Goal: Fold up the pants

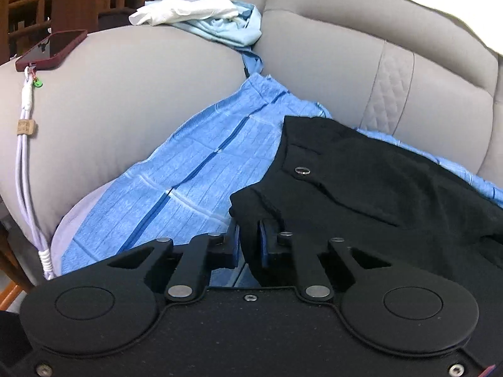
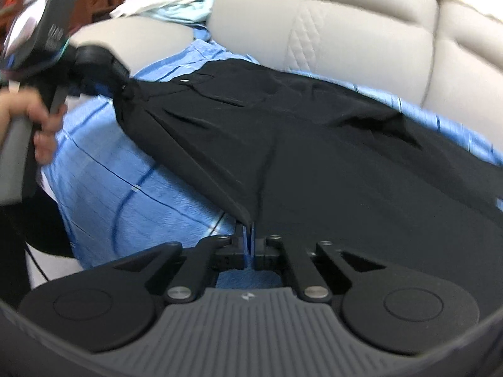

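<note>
1. Our left tongs (image 1: 250,235) are clamped on a corner of the black pants (image 1: 377,182), near the metal snap (image 1: 302,170).
2. Our right tongs (image 2: 250,235) are pinched shut on the pants' edge.
3. The pants lie stretched between both tongs over a blue sheet (image 1: 188,172) on the grey sofa (image 1: 125,94).
4. A phone (image 1: 52,51) rests on the armrest.

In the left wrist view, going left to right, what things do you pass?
Lavender phone strap → dark red phone on the sofa arm → white cloth → blue sheet → left gripper, shut on the black pants → quilted panel of the sofa back.
</note>
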The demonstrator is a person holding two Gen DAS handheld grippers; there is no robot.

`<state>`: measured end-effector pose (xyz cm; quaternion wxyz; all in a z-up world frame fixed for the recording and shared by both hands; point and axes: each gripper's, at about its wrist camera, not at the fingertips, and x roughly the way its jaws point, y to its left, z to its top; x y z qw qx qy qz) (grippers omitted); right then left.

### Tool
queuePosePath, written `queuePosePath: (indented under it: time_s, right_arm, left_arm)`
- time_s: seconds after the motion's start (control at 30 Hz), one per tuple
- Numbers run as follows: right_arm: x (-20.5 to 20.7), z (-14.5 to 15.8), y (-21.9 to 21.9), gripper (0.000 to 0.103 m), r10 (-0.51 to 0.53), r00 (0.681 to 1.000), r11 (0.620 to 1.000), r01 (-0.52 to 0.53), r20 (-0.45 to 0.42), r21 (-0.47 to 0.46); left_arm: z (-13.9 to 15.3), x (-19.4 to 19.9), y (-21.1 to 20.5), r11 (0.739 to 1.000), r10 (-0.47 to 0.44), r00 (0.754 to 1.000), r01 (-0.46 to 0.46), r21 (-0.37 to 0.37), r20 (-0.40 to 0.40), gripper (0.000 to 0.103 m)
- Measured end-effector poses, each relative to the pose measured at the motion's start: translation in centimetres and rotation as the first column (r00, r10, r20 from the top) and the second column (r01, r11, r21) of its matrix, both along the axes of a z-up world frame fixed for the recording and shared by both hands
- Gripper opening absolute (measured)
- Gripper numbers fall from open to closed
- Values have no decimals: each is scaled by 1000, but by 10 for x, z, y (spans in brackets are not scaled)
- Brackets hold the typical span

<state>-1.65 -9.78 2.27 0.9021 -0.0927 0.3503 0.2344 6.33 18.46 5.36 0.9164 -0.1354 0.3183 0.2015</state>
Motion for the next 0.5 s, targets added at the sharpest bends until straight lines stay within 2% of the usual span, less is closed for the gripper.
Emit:
queuePosePath:
  time_s: [0.1, 0.17, 0.2, 0.23, 0.27, 0.33, 0.4, 0.5]
  right_arm:
    - [0, -5, -1, 4, -1, 997, 1000, 2, -72, 16]
    - [1, -11, 3, 8, 2, 996, 1000, -3, -93, -12]
    - [3, -10, 2, 18, -2, 994, 1000, 1, -109, -12]
    - [6, -6, 1, 39, -13, 992, 1000, 15, -124, 8]
    - [12, 1, -6, 44, -24, 989, 998, 32, -147, 49]
    - [26, 19, -20, 78, -18, 982, 991, 43, -188, 131]
    - [41, 43, -38, 88, -54, 986, 982, 81, -157, 173]
    - [77, 77, -62, 94, -192, 979, 971, 201, -74, 130]
  left_arm:
    - [-15, 1, 3, 1000, 17, 997, -18, -10, -73, 15]
    - [-19, 1, 6, 999, 26, 994, -28, -17, -104, 29]
    - [-17, -2, 6, 999, 38, 994, -39, -11, -105, 32]
    - [-13, -4, 7, 999, 48, 994, -48, -2, -97, 46]
    - [-7, -6, 9, 999, 49, 995, -49, 6, -84, 62]
    - [9, -7, 12, 999, 48, 998, -47, 15, -48, 79]
    - [26, -3, 15, 999, 38, 999, -38, 10, -20, 83]
    - [50, 19, 16, 1000, -7, 1000, 6, -8, -14, 88]
